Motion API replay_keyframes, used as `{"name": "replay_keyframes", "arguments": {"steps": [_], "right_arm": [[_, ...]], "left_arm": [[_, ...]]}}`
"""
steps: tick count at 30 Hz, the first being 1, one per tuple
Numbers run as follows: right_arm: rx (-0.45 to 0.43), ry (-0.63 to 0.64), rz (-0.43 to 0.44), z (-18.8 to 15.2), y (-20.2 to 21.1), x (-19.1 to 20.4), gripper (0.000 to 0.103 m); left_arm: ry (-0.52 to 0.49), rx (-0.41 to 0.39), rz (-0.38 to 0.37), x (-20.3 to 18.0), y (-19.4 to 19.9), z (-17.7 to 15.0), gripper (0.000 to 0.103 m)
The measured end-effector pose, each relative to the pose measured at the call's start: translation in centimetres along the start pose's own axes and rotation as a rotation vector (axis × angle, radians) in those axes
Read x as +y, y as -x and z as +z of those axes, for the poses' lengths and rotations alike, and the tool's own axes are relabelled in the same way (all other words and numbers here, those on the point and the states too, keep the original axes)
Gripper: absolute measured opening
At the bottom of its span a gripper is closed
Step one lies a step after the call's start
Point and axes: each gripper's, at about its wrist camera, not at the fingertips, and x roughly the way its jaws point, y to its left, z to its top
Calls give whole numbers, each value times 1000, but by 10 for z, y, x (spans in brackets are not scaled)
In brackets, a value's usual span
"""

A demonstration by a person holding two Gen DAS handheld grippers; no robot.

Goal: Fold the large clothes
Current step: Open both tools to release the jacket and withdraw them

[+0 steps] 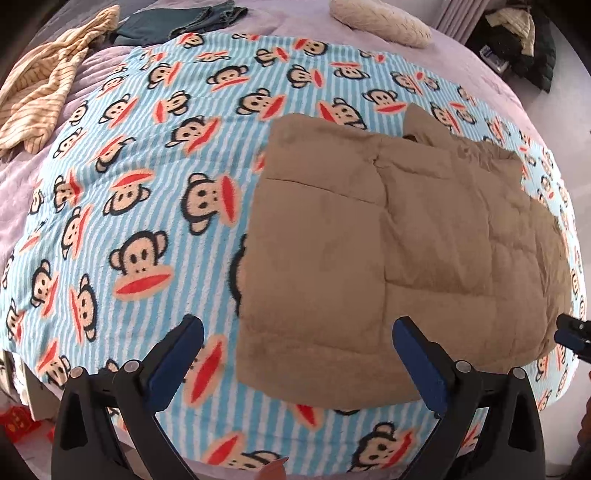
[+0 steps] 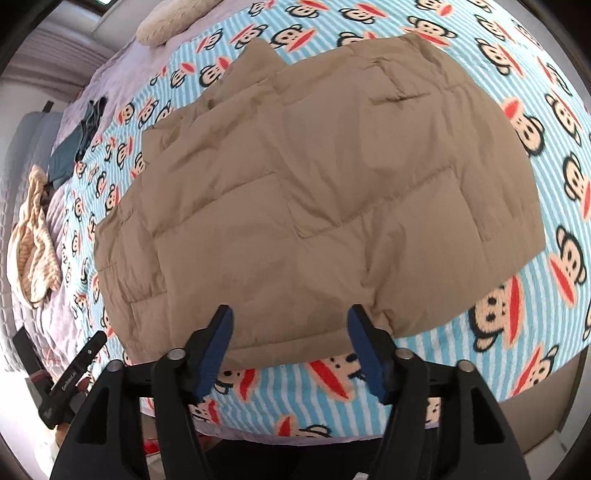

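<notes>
**Tan puffer coat lies folded on the monkey blanket, both grippers clear of it**

The tan quilted coat [image 1: 399,236] lies flat on the bed, spread over a blue-and-white striped blanket [image 1: 147,206] printed with cartoon monkey faces. It looks folded into a broad, roughly rectangular block, with its stitched panels facing up and what appears to be a collar or hood end poking out at the far edge. Its near edge runs close to the near side of the blanket.

The left gripper [image 1: 297,363] hangs over the near left corner of the coat, pointing steeply down. Its blue-padded fingers [image 1: 173,363] stand wide apart with nothing between them; one sits over bare blanket, the other over the coat's edge, neither pressing on the cloth.

The right gripper [image 2: 290,349] hovers above the coat's near edge, further along. Its fingers [image 2: 216,349] are also parted, though less widely than the left pair, and they hold nothing; the tan fabric lies below them, not pinched.

Beyond the blanket the bed shows a pale lilac cover [image 1: 22,184]. On it, well apart from the coat, lie a crumpled cream striped garment [image 1: 48,88], a dark teal piece of clothing [image 1: 177,22] and a fluffy off-white pillow [image 1: 380,22].
</notes>
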Motion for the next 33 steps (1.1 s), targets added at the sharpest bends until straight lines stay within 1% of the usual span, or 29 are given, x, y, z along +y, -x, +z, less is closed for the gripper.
{"name": "replay_keyframes", "arguments": {"steps": [3,6,10,11,12,15,22,24,25,27,29,33], "right_arm": [[11,16,-1,1,-5,6,80],[16,24,-9,2,-11,11,80],[0,25,-7,0,-14,17,83],[-1,29,-10,0,-15,19,90],[-8,37,-17,0,-16,22,92],[-16,53,-31,-1,-19,28,92],[14,75,-49,-4,-27,37,92],[16,75,-53,-4,-27,38,92],[14,75,-54,-5,-27,38,92],[3,80,-63,-6,-25,39,92],[-15,90,-69,-8,-22,40,92],[-21,111,-61,-12,-21,43,92]], "left_arm": [[-15,7,2,-6,-4,3,102],[-20,9,13,-6,-10,8,102],[-18,31,0,-2,-20,14,102],[-23,31,-2,-2,-22,16,102],[-26,30,-5,-2,-22,16,102],[-22,36,-6,0,-26,19,102],[-19,31,-16,10,-35,20,102],[-24,42,-57,14,-39,21,102],[-25,41,-70,16,-40,21,102],[-23,30,-121,24,-41,24,102],[0,28,-180,35,-44,29,102],[47,63,-294,52,-63,40,102]]}}
